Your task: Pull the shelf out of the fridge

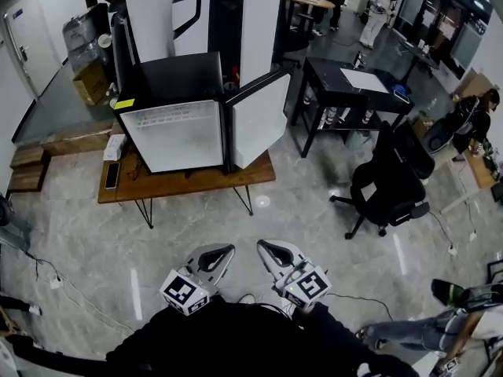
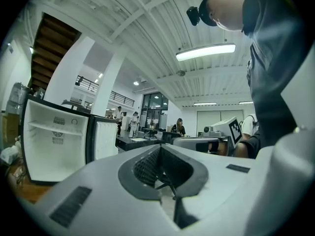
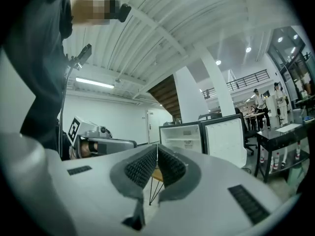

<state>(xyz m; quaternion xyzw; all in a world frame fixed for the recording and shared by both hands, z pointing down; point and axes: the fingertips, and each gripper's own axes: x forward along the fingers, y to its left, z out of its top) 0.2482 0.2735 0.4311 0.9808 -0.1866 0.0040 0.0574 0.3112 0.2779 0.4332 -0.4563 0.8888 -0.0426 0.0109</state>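
Note:
The small fridge (image 1: pixel 173 124) stands on a low wooden table (image 1: pixel 185 183), its door (image 1: pixel 259 120) swung open to the right. The white shelf (image 2: pixel 51 128) runs across its bare white inside, and the same shelf (image 3: pixel 183 140) shows small in the right gripper view. My left gripper (image 1: pixel 228 251) and right gripper (image 1: pixel 263 247) are held side by side close to my body, well short of the fridge, with open floor between. Both point toward the fridge. The left gripper (image 2: pixel 160 149) and the right gripper (image 3: pixel 157 146) each have their jaws shut with nothing between them.
A black office chair (image 1: pixel 389 183) stands on the floor at the right, with a black table (image 1: pixel 354 85) behind it. A white pillar (image 1: pixel 259 22) rises behind the fridge. A phone (image 1: pixel 112 174) lies at the wooden table's left end. Cables trail over the floor at the left.

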